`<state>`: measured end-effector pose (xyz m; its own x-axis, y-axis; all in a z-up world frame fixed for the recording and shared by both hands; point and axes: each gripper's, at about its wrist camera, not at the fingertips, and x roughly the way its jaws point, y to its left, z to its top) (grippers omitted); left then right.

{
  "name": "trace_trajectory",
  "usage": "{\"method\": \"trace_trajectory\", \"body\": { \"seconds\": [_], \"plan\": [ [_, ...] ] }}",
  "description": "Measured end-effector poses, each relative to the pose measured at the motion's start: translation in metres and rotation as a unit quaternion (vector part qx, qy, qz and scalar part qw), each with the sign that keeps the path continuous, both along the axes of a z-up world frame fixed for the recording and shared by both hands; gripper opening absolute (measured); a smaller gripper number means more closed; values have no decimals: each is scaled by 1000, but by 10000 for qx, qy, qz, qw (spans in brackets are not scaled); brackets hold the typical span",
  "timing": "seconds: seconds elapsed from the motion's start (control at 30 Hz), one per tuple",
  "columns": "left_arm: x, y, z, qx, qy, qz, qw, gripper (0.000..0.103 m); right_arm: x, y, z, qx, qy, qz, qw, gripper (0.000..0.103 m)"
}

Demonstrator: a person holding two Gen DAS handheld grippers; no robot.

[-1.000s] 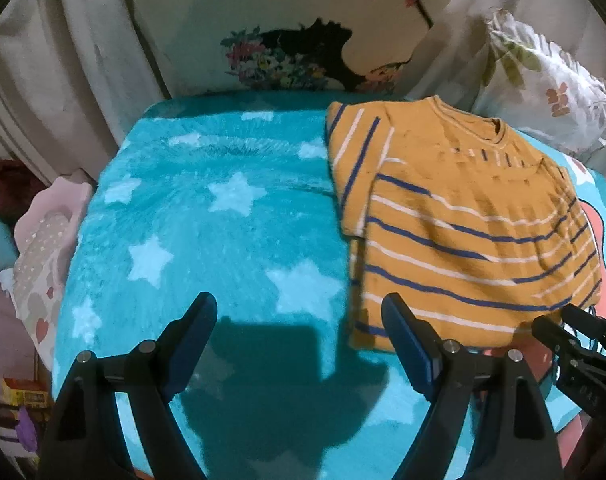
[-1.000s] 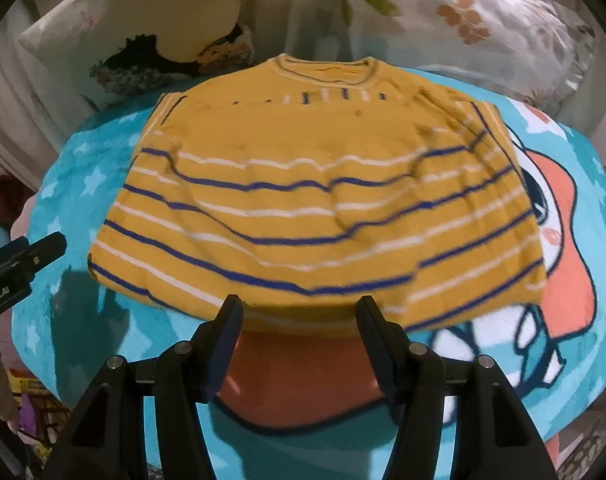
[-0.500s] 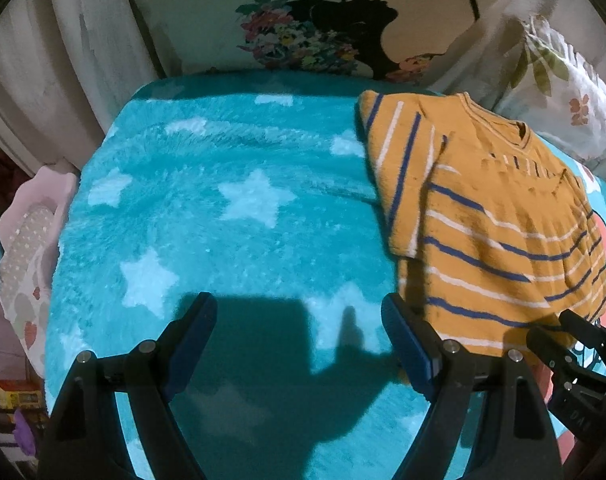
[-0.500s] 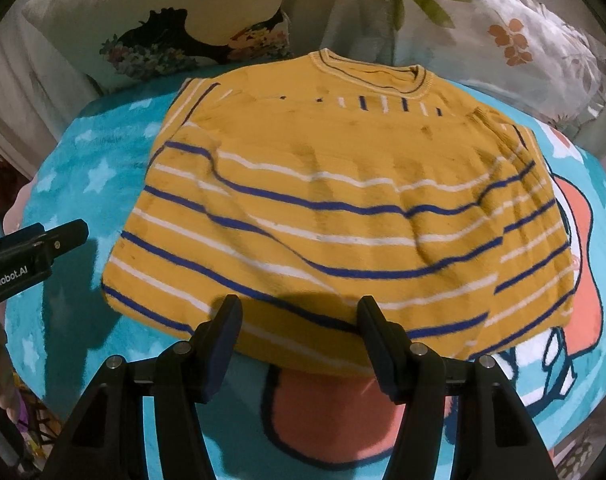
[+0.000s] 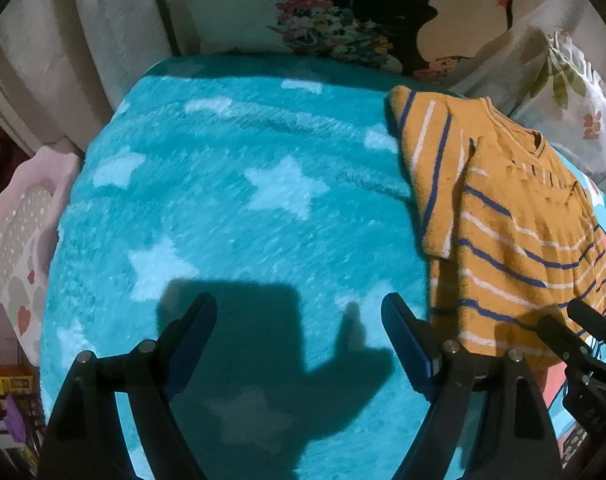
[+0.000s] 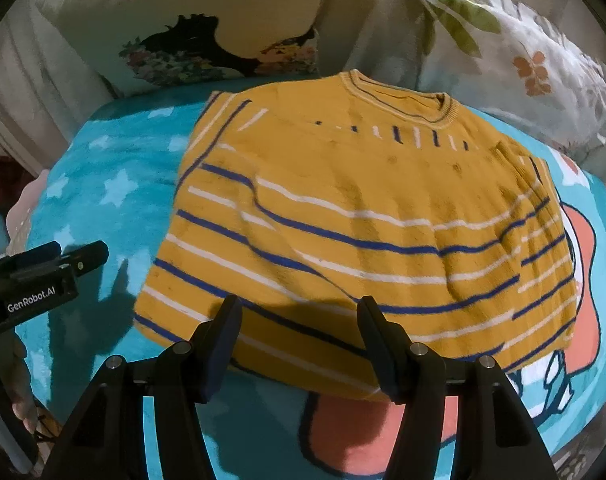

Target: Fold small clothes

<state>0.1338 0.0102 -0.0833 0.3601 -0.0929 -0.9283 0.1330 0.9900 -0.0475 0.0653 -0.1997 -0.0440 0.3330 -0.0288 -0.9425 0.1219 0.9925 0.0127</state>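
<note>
The soft, light yellow striped shirt (image 6: 363, 232) lies mid-frame on the teal blanket (image 5: 223, 208), likely best pinched at its near hem, while the left claw (image 5: 299, 328) and right claw (image 6: 297, 332) gape wide, empty.

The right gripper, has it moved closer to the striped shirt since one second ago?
Yes. The right gripper has advanced: its fingers now overlap the hem of the striped shirt, which lay wholly ahead of them.
</note>
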Motion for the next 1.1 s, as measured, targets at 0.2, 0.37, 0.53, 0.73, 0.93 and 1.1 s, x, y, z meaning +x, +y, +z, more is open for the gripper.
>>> {"method": "trace_trajectory", "body": {
  "seconds": [0.2, 0.37, 0.53, 0.73, 0.93, 1.1],
  "plan": [
    [-3, 14, -1, -64, 35, 159, 9998, 83, 12, 13, 3, 65, 50, 178, 9998, 64],
    [-6, 32, -2, -137, 68, 387, 9991, 83, 26, 25, 5, 146, 68, 361, 9992, 64],
    [-8, 50, -6, -405, 203, 612, 9971, 83, 40, 40, 2, 221, 119, 546, 9982, 64],
    [-16, 52, -8, -889, 273, 551, 9941, 83, 75, 45, -9, 401, 439, 632, 9962, 64],
    [-26, 33, -18, -1467, 573, 271, 9871, 83, 123, 52, -29, 406, 908, 636, 9930, 67],
    [-32, 7, -28, -1990, 863, -79, 9762, 83, 149, 74, -48, -96, 1198, 739, 9900, 70]
  ]
}}
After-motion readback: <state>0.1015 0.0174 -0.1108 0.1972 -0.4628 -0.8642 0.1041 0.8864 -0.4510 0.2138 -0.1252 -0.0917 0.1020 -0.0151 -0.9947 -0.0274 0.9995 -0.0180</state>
